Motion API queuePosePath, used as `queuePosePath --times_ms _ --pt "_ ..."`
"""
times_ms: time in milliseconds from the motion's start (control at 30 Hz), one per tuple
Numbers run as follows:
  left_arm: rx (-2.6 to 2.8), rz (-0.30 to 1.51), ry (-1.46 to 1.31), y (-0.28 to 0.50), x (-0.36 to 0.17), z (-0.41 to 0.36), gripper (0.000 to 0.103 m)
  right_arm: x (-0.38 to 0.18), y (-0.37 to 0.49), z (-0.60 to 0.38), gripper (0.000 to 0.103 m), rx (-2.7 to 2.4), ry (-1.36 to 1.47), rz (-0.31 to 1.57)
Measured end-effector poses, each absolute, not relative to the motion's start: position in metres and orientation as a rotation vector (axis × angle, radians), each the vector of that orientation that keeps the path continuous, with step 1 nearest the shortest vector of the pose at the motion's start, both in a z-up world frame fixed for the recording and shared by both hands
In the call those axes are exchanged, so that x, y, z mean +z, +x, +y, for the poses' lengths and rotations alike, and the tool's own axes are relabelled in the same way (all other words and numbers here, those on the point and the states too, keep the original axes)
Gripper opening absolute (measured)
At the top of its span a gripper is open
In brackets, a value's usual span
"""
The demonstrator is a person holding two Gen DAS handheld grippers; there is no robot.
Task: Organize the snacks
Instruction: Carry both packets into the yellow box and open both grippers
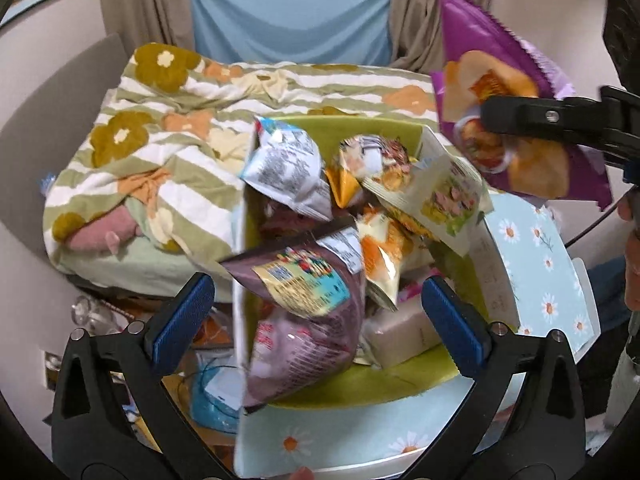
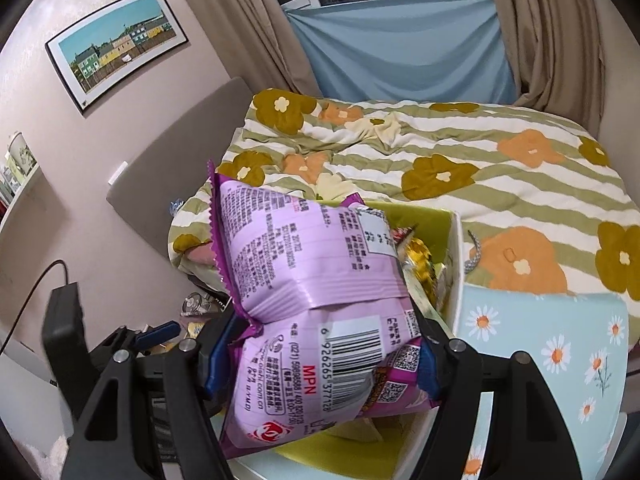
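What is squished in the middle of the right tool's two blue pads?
A puffy purple plastic snack bag sits there, pinched by the right tool. The right wrist view shows its barcode side; the left wrist view shows its front.

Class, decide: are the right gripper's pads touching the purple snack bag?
Touching. In the right wrist view, the right gripper has a blue pad pressed into each side of the purple snack bag, pinching it at the waist.

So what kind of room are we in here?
Most likely a bedroom: a bed with a flower-patterned blanket, curtains over a window behind it, and a framed picture on the wall.
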State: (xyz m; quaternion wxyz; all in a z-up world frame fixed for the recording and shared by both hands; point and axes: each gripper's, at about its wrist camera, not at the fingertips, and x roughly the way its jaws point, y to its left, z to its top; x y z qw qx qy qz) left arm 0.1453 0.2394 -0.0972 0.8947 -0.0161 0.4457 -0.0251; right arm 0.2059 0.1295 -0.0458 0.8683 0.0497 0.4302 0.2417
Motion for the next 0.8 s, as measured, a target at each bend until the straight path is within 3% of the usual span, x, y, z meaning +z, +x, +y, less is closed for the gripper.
queuePosePath --times_ms 267,333,400,467,800 --pt "-0.019 0.941 -0.029 0.16 -0.094 0.254 0.103 -0.056 0.24 0.172 0.072 0.527 0.04 0.945" --pt "-0.009 0.949 -0.026 0.163 -0.096 0.259 0.103 -0.063 0.247 0.182 0.077 0.52 0.024 0.952" --pt "-0.008 0.96 -0.029 0.165 -0.099 0.263 0.103 -0.068 0.25 0.187 0.096 0.515 0.015 0.953" --pt "-0.009 0.965 -0.028 0.165 -0.102 0.265 0.103 -0.072 0.25 0.188 0.103 0.513 0.031 0.942" --pt "-0.013 0.949 -0.009 0.153 -0.094 0.256 0.103 -0.06 0.227 0.167 0.102 0.468 0.071 0.884"
